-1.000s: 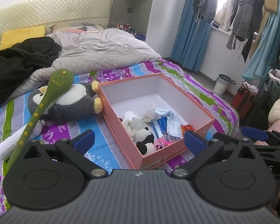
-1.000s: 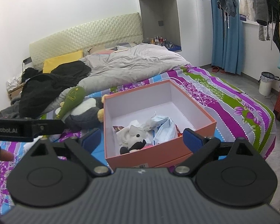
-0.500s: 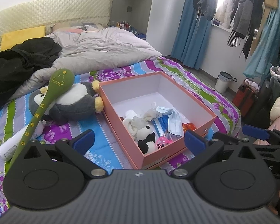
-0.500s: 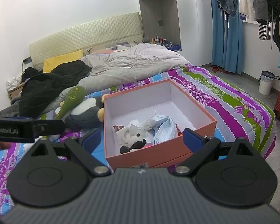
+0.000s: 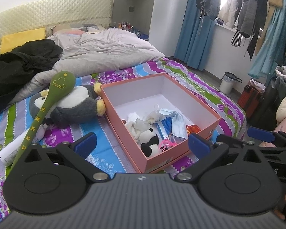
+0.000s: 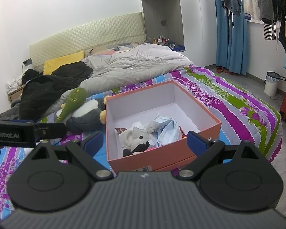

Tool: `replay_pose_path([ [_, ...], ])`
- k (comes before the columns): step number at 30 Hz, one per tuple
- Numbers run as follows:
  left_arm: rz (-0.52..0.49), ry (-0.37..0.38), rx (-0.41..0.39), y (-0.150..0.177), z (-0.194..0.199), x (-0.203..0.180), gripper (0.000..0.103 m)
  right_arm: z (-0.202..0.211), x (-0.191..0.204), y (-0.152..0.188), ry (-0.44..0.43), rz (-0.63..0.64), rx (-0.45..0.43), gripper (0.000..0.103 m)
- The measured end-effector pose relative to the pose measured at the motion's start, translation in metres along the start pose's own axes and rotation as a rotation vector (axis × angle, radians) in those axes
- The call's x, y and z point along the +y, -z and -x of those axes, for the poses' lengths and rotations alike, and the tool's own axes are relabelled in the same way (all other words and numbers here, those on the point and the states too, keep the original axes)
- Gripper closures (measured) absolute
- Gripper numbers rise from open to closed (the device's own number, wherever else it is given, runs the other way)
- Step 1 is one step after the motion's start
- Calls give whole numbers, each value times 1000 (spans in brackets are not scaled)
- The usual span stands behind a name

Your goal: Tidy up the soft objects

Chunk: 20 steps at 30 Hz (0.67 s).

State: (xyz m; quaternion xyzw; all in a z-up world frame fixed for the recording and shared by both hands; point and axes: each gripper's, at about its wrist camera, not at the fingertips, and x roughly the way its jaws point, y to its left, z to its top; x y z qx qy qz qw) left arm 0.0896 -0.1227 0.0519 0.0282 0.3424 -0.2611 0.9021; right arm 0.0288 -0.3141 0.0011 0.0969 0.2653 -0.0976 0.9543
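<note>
Plush toys sit ahead of both hand-held grippers on the bed [image 5: 215, 99]. The left hand-held gripper [image 5: 142, 145] hovers with fingers spread wide and empty, and the right hand-held gripper [image 6: 144, 141] is equally wide and empty. Straight ahead between their fingers stands the orange box [image 5: 204, 126], holding a small panda plush [image 5: 149, 140] and face masks [image 5: 176, 121]. Just left of the box lies a penguin plush [image 5: 74, 106], with a green plush mallet [image 5: 55, 93] resting across it.
</note>
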Motion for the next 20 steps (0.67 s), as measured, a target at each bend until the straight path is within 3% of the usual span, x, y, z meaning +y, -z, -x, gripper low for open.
replay_pose_path([
  [20,-4,-1,-5,-1,2,-2,0,1,2,0,6,3,-5,7],
])
